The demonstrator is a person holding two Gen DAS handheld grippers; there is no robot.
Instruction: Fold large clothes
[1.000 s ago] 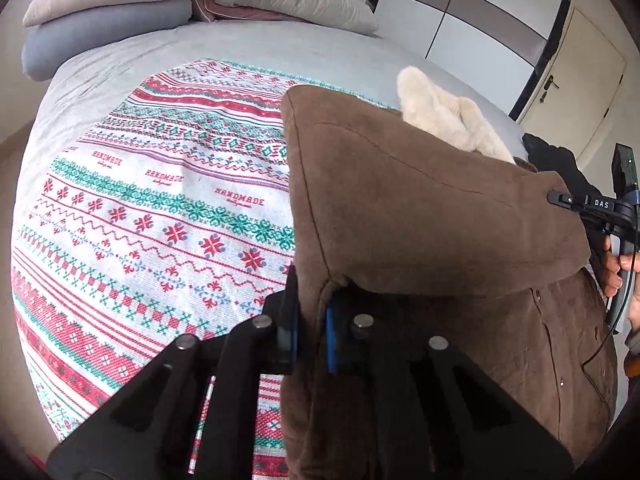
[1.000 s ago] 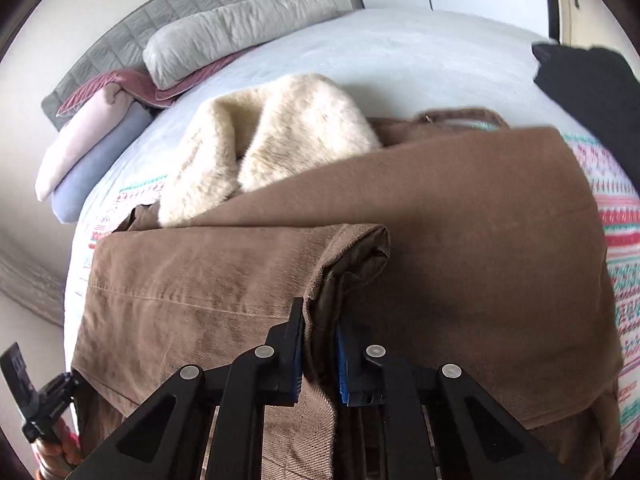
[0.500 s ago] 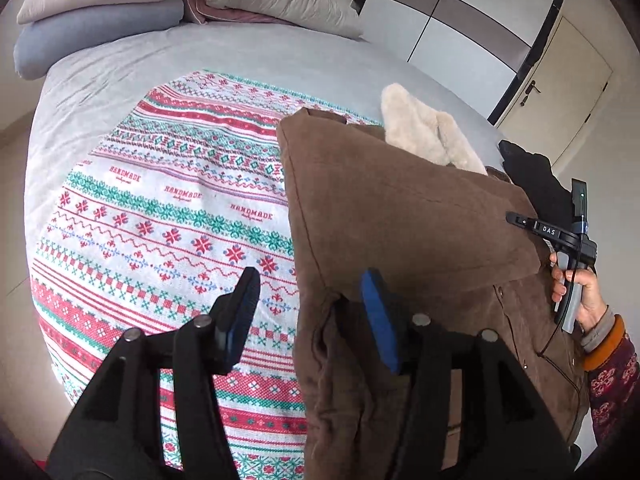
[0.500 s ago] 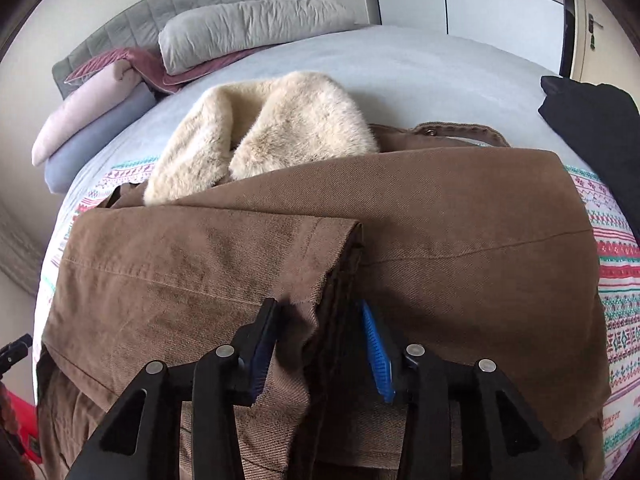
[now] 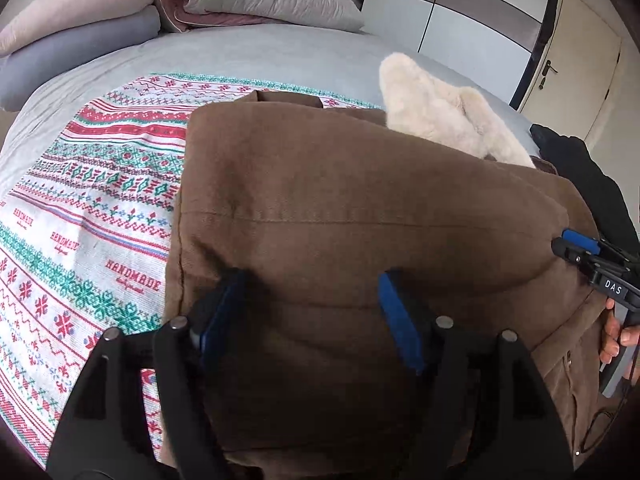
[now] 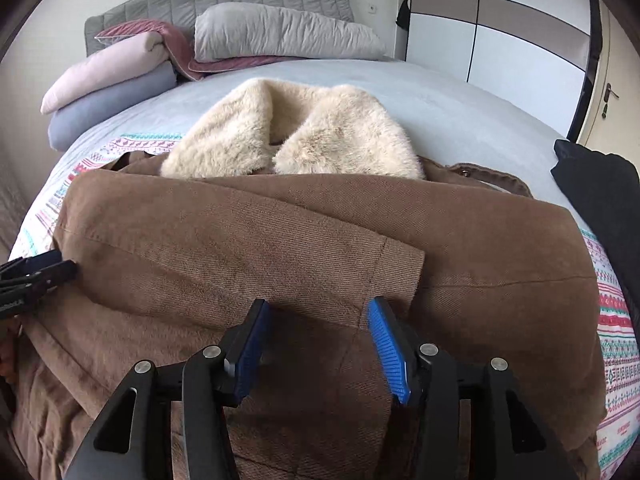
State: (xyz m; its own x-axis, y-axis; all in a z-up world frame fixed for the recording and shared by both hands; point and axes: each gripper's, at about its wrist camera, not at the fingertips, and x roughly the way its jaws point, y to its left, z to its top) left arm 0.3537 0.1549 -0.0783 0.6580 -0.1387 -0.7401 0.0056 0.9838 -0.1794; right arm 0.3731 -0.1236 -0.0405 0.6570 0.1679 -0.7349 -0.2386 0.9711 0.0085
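A brown coat with a cream fur collar lies folded on the bed. In the right wrist view a sleeve lies flat across the coat, its cuff near the middle, below the collar. My left gripper hovers over the coat's left part, jaws opening, pads clear of the cloth. My right gripper stands just before the sleeve's edge, jaws also opening, nothing pinched. Each gripper shows at the edge of the other's view: the right gripper, the left gripper.
A red, green and white patterned blanket covers the grey bed under the coat. A black garment lies at the right. Pillows and folded bedding are stacked at the headboard. A wardrobe and a door stand beyond.
Both grippers were shut on bunched coat fabric; both have let go and opened. The lifted fold has dropped flat onto the coat. The left gripper shifted right, over the coat.
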